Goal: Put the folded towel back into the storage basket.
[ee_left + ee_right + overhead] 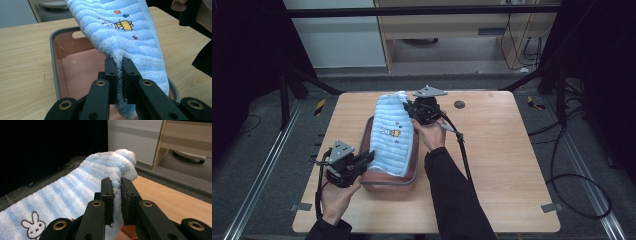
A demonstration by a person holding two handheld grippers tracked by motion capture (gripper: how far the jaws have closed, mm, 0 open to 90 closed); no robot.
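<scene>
Both grippers are clamped on the towel – one at each end, cloth stretched between them over the tray.

Left gripper: jaws closed on the near corner of the towel. In the left gripper view the left gripper has a thin fold of terry pinched in the narrow gap between the jaws, with a bit of fringe hanging out below them. From the jaw tips the towel rises ahead and to the right. Just ahead of and below the jaws sits the tray, pink inside with a grey rim; its floor looks bare where it's visible.

Right gripper: jaws closed on the far corner. In the right gripper view the right gripper holds a bunched edge between the jaws, the cloth bulging up just past the tips. The rest of the towel falls away left of the jaws – blue and white stripes, small rabbit print near the lower left.

In the high view the towel hangs tilted, far end higher at the right gripper, near end lower at the left gripper, covering most of the tray. The tray sits on the wooden table. A small dark round disc lies on the table just right of the right gripper, well apart from the towel
</scene>
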